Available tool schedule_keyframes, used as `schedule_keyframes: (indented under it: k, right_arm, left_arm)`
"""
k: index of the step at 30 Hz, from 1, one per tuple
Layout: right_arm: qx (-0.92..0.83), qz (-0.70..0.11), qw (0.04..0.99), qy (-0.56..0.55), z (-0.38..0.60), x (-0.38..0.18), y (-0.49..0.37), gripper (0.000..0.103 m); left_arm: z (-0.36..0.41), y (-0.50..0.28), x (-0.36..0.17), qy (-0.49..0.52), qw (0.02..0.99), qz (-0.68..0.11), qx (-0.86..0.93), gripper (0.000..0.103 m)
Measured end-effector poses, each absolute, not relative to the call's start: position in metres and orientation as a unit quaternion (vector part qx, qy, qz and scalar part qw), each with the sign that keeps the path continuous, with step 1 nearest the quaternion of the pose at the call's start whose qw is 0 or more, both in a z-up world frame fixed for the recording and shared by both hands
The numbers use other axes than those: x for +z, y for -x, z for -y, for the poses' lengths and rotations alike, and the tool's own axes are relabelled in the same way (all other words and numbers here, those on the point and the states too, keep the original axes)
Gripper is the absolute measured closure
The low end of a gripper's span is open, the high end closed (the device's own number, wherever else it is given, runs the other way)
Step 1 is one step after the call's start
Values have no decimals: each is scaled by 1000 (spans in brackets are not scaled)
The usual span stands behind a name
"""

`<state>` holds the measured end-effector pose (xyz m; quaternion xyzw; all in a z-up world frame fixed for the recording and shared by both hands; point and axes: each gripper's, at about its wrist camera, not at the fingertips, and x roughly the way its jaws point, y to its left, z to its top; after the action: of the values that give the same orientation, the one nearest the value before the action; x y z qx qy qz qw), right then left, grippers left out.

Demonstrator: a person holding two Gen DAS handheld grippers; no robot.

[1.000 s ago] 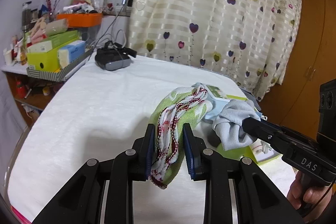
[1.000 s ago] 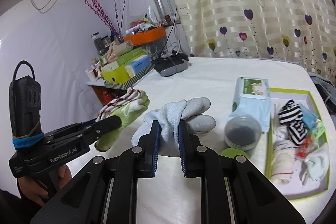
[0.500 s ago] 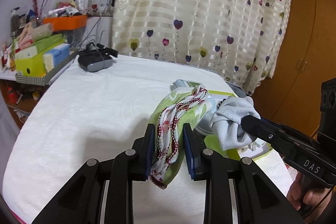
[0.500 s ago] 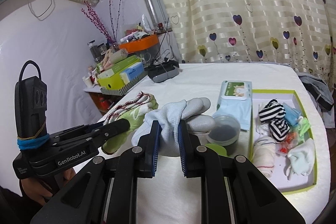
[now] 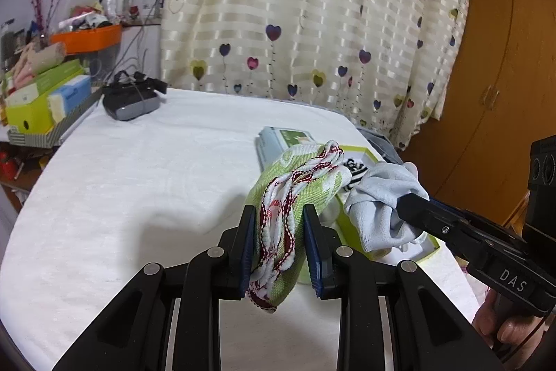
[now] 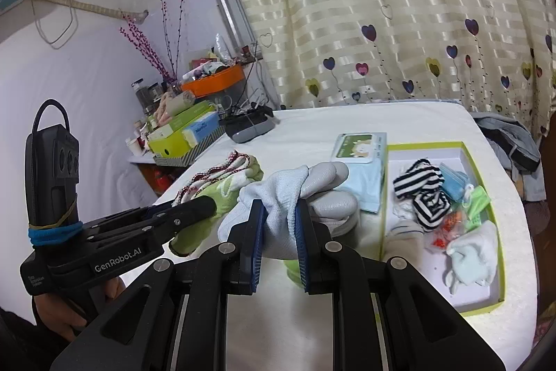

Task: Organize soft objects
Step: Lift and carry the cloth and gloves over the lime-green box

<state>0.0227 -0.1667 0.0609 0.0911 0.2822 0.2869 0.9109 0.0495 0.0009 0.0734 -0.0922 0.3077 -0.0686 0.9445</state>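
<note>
both claws are pinching socks.
your left gripper (image 5: pixel 280 244) is clamping the green sock (image 5: pixel 299 197); your right gripper (image 6: pixel 279 240) is clamping the pale blue sock (image 6: pixel 278 197), box (image 6: pixel 500 266) at 3 o'clock.

place: home | cues: heart-print curtain (image 5: pixel 312 23), wooden wardrobe (image 5: pixel 493 86)

Two black two-finger grippers, the left gripper (image 5: pixel 282 244) and the right gripper (image 6: pixel 279 240); one green sock with red-and-white trim (image 5: pixel 295 193); one pale blue-grey sock (image 6: pixel 278 197); one shallow green-rimmed white box (image 6: pixel 427 146); two black-and-white striped sock rolls (image 6: pixel 418 178) inside it; one pale blue pack of wipes (image 6: pixel 361 152); one grey-and-black headset (image 5: pixel 130 98).
</note>
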Motion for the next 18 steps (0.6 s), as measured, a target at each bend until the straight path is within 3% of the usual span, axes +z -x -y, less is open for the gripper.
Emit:
schedule_keyframes:
  k: [18]
  right_arm:
    - [238,-285,920,-122,229,50,-30,85]
  left_arm:
    - [67,-72,69,72,935,-324,-121,78]
